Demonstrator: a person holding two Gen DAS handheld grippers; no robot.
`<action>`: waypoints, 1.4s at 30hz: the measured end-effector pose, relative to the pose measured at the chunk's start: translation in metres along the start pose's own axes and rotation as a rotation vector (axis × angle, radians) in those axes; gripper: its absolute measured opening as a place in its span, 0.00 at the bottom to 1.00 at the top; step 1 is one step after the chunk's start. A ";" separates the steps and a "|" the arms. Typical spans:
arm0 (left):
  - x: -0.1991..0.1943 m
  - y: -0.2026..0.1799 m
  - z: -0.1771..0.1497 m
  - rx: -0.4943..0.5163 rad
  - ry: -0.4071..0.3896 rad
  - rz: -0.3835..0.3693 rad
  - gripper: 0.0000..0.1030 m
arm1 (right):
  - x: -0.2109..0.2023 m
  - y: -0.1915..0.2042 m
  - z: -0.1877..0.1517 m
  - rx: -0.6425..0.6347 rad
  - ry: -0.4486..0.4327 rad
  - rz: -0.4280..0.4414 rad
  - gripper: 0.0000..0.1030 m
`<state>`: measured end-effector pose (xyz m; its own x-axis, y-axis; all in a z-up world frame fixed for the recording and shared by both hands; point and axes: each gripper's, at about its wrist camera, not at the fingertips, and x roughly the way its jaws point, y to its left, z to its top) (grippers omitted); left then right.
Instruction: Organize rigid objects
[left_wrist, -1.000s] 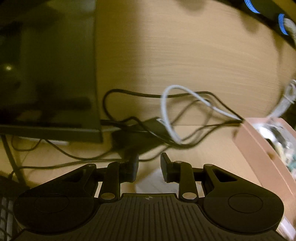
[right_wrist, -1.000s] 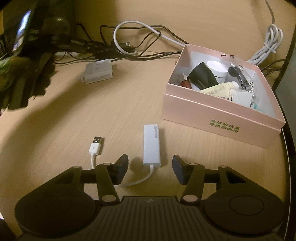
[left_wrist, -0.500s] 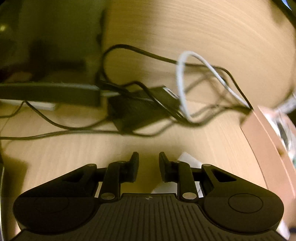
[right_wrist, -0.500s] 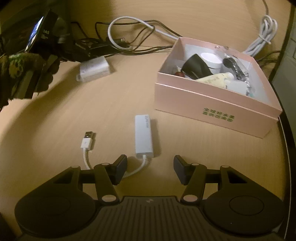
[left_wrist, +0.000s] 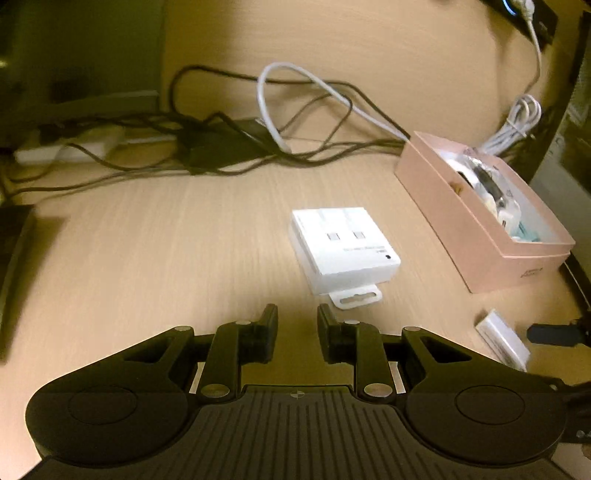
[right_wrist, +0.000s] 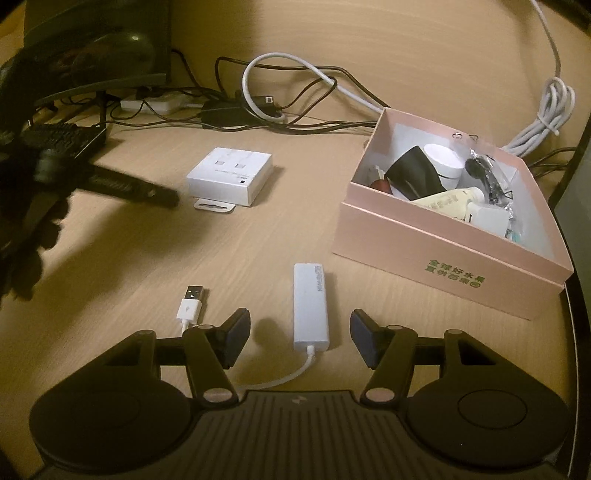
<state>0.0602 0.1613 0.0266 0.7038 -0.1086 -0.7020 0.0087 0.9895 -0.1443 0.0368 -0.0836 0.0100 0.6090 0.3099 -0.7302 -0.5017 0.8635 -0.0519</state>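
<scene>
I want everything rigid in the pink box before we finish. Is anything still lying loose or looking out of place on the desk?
Yes. A white USB adapter with its cable and plug lies loose between the opening jaws of the right gripper, and a small white box sits out ahead of the left gripper. Both are outside the pink box.

We cannot read the box's (right_wrist: 448, 254) green print; its contents (right_wrist: 443, 181) overlap, hiding each other; the adapter's cable (right_wrist: 280, 380) vanishes behind the right gripper (right_wrist: 299, 338); a blurred dark shape (right_wrist: 33, 184) fills that view's left edge.
</scene>
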 end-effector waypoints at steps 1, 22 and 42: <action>-0.008 -0.002 0.000 -0.009 -0.027 0.017 0.25 | -0.001 -0.001 -0.001 0.006 -0.003 -0.005 0.59; -0.080 0.054 -0.031 -0.358 -0.045 0.146 0.28 | 0.026 0.067 0.069 -0.053 -0.156 0.031 0.77; -0.127 0.050 -0.099 -0.336 0.044 0.113 0.28 | 0.056 0.073 0.090 -0.034 -0.097 0.074 0.67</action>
<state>-0.0990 0.2156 0.0401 0.6560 -0.0114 -0.7547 -0.3066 0.9097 -0.2802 0.0898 0.0324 0.0264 0.6253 0.4111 -0.6633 -0.5669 0.8234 -0.0242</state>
